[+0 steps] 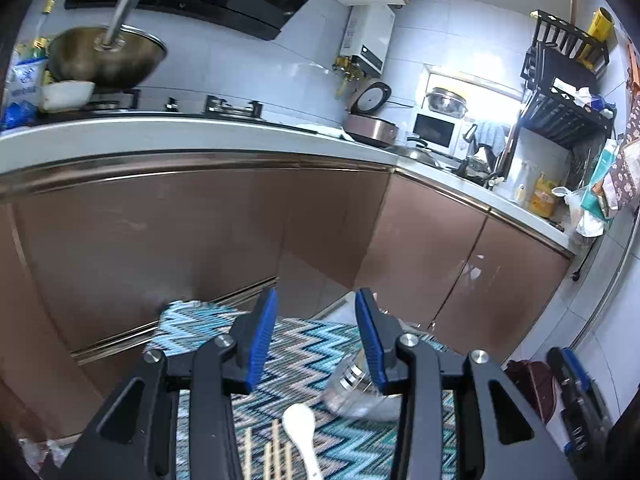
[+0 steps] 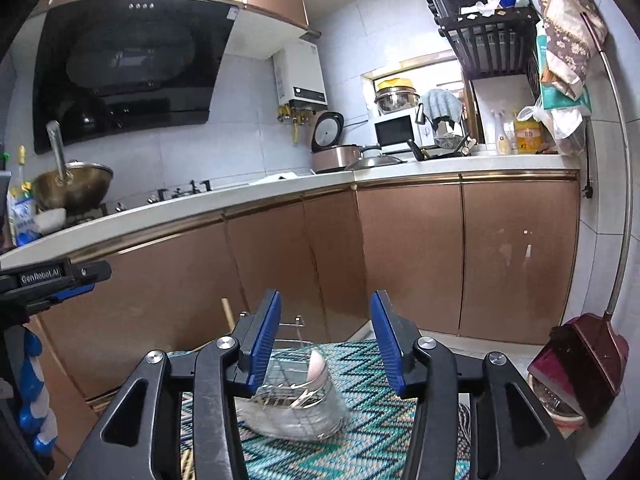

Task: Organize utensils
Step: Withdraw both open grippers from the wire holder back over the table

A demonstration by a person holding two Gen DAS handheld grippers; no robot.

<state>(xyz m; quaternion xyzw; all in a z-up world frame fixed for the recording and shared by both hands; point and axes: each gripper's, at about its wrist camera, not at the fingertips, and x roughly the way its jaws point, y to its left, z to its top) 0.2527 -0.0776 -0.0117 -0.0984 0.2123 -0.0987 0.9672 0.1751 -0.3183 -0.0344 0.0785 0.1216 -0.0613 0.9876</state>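
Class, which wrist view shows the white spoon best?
The left wrist view: the white spoon lies unobstructed on the zigzag cloth beside chopsticks. The right wrist view does not show it.

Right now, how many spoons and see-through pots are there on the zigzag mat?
Spoons: 2 (one lying on the zigzag mat at, one standing inside the pot)
Clear pot: 1
Total: 3

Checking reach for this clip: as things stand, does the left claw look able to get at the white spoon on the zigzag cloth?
Probably yes. The left claw is open and empty, and the white spoon lies uncovered just below it, chopsticks alongside on its left.
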